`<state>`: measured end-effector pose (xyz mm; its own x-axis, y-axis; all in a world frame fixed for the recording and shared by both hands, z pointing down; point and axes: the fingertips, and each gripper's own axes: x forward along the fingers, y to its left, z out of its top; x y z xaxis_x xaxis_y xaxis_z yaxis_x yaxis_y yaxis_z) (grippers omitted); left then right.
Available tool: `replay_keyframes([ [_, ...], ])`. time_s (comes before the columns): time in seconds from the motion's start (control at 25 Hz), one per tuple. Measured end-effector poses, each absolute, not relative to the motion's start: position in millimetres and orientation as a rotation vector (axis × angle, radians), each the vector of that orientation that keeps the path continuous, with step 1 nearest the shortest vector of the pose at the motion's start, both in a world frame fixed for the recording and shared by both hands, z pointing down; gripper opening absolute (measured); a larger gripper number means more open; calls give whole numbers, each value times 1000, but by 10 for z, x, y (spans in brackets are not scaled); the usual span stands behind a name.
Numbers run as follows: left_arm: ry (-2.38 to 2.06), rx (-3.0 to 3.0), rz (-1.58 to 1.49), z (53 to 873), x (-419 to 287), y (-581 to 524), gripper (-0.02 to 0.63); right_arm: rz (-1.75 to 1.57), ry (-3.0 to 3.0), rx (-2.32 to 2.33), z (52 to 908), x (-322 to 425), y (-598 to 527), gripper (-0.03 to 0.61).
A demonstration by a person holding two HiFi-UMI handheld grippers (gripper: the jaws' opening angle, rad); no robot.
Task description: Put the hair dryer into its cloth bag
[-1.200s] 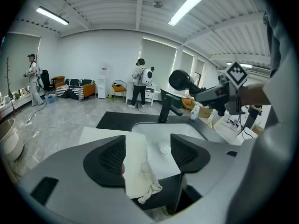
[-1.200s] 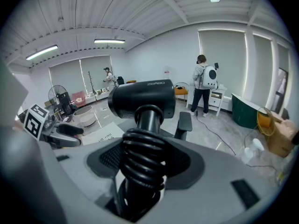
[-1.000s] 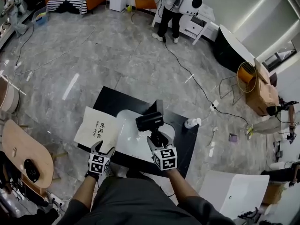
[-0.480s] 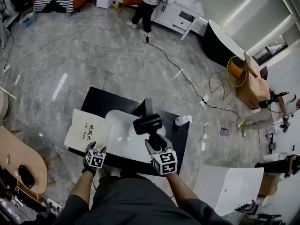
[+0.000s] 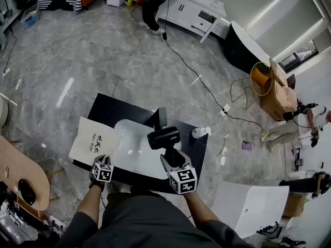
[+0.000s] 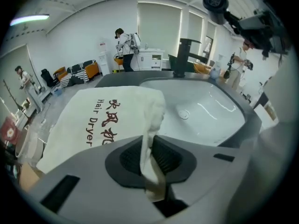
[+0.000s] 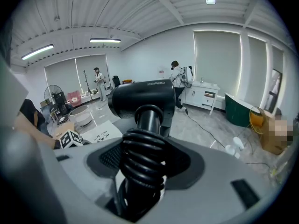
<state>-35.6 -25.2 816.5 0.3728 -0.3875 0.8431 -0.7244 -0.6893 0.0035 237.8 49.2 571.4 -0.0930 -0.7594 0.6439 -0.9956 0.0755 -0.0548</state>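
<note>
Black surface (image 5: 199, 149) lies under both grippers. On my left gripper (image 6: 152, 176) the jaws have just been closing and now pinch the near edge of the cloth bag (image 6: 88, 125), which spreads flat ahead of them. On my right gripper (image 7: 140, 171) the jaws, set wide, clamp the hair dryer (image 7: 142, 101) by its cord-wrapped handle, its head beyond their tips.

We lowered the left hand-held gripper (image 5: 101, 162) to the near edge of the cloth bag (image 5: 96, 140). Its jaws, wide apart a moment before, had just been closing. They pinched a fold of that edge and drew it up off the surface.
</note>
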Motion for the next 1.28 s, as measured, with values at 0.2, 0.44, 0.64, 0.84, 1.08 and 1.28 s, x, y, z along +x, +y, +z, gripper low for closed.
replay_keyframes([
  [0.2,-935,2270,1161,8124,-329,-215,111,700,-1923,1708,5777,2336,475,244],
  [0.44,-1059,2259,980,7966,-422,-245,23,693,-1940,1687,5778,2300,468,244],
  [0.64,-1082,2270,907,7765,-434,-312,21,690,-1942,1666,5797,2318,478,244],
  [0.84,-1124,2300,831,7507,-470,-349,21,696,-1942,1633,5830,2314,554,244],
  [1.08,-1188,2370,899,7290,-504,-336,23,714,-1945,1584,5937,2246,647,244],
  [1.28,-1209,2356,882,7300,-504,-364,23,724,-1951,1536,6056,2182,686,244],
])
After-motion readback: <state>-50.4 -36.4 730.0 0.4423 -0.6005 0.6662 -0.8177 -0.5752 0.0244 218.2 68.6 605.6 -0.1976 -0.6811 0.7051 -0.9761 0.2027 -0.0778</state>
